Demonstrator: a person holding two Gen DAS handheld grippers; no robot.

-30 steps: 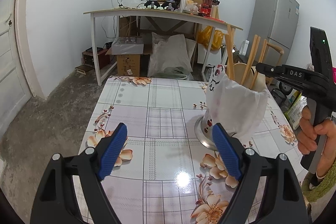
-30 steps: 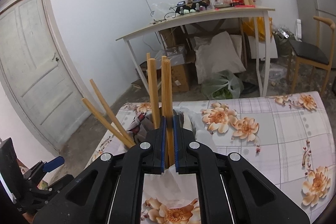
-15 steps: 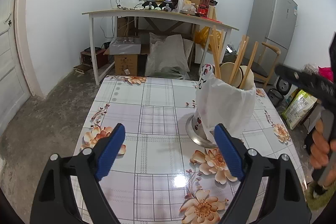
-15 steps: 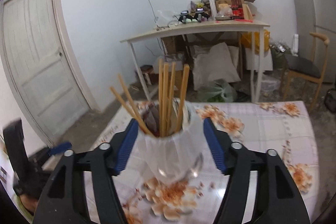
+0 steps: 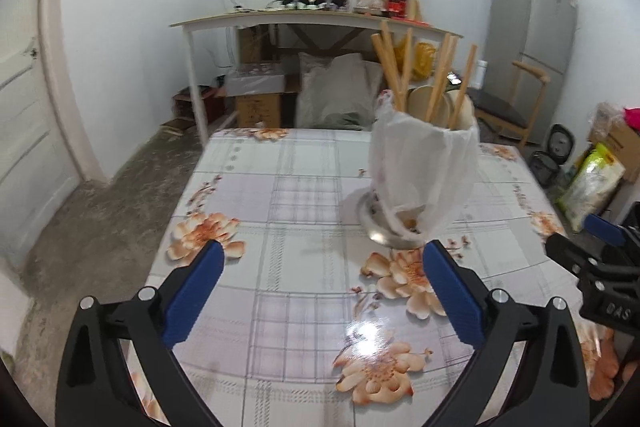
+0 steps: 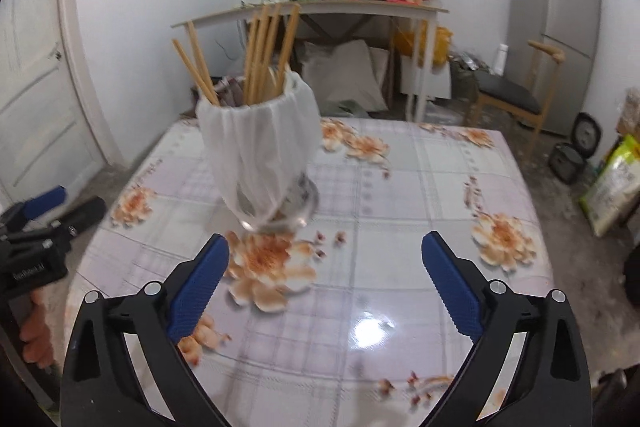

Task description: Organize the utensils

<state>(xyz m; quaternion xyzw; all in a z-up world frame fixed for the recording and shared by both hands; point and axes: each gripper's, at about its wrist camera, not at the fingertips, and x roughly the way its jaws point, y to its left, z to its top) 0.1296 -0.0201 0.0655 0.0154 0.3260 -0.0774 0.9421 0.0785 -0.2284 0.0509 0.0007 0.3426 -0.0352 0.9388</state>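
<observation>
Left wrist view: my left tool (image 5: 320, 285) hangs over the flowered counter (image 5: 304, 195), its blue pads (image 5: 192, 297) spread wide with only tablecloth between them; the jaws have just been opening further. The utensil holder (image 5: 424, 171), a cup wrapped in a white plastic bag on a shiny metal base, stands upright on the counter at about one o'clock from this tool, clear of both pads. Wooden chopsticks (image 5: 440, 75) stick up out of it, fanned and leaning in different directions. At three o'clock, low at the frame edge, I see the right tool (image 5: 596, 247) from the side.

Through the right wrist camera, the right tool (image 6: 322, 273) is released as well, its jaws just having swung wide apart, nothing between them but counter (image 6: 420, 187). The holder (image 6: 260, 155) sits at eleven o'clock, beyond the fingertips and untouched, with the chopsticks (image 6: 264, 55) bunched inside, two leaning off toward ten o'clock. The left tool (image 6: 36, 227) shows at nine o'clock, a hand (image 6: 34, 331) gripping its handle below. Behind the counter stand a cluttered desk (image 6: 320, 9), a wooden chair (image 6: 516, 99) and a grey fridge (image 6: 556, 27).
</observation>
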